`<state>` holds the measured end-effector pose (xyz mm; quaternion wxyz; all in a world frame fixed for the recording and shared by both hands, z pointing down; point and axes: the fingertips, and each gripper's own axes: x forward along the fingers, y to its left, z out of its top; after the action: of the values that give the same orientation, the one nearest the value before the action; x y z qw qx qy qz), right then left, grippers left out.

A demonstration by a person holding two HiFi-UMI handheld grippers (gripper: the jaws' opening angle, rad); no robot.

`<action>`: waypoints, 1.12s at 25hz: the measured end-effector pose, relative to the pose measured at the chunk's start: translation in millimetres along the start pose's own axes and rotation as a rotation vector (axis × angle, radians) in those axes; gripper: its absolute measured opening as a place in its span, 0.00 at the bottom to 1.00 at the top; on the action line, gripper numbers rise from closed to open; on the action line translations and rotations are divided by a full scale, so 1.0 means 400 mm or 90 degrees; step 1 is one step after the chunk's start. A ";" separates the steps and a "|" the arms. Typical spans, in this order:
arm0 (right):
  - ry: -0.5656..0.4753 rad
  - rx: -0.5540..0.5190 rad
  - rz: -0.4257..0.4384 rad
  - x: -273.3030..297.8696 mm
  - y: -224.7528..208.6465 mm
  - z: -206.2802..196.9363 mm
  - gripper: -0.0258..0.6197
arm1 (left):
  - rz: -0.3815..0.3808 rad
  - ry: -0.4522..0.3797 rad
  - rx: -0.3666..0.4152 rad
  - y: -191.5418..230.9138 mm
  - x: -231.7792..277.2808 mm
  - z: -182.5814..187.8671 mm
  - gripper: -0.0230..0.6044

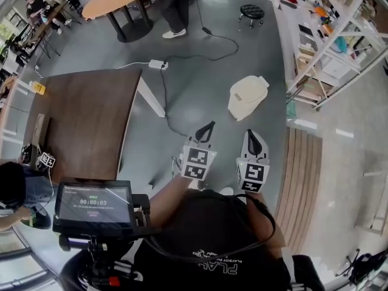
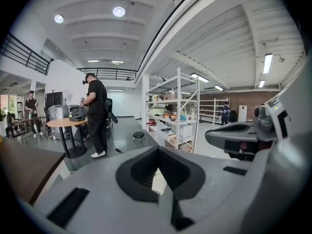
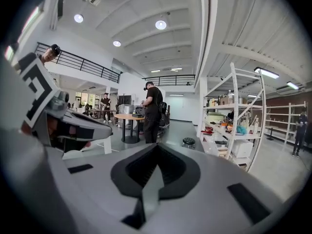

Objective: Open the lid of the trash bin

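Observation:
The trash bin (image 1: 248,96) is a cream plastic bin standing on the grey floor ahead of me, with its lid down. My left gripper (image 1: 206,130) hangs in the air short of the bin and to its left, its jaws together and holding nothing. My right gripper (image 1: 253,140) is beside it, nearly in line with the bin and also short of it, its jaws closed and empty. In the left gripper view the black pads of the left gripper (image 2: 158,152) meet in a point. The right gripper (image 3: 157,150) looks the same in the right gripper view.
A brown table (image 1: 85,120) stands to the left, and a power strip (image 1: 157,64) with a black cable trails over the floor towards me. Metal shelving (image 1: 327,35) lines the right side, above a wooden slatted strip (image 1: 300,174). A person (image 1: 173,8) stands by a round table (image 1: 115,2), near a stool (image 1: 251,11).

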<state>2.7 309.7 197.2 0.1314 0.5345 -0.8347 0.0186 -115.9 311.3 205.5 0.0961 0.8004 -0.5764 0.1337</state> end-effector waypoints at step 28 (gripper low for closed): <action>0.026 0.035 0.017 0.316 -0.170 -0.025 0.04 | 0.007 0.041 0.010 0.083 0.353 0.041 0.03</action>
<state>15.9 170.3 229.8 0.1334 0.5265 -0.8379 0.0545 -103.3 169.1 235.9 0.1074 0.7932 -0.5765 0.1642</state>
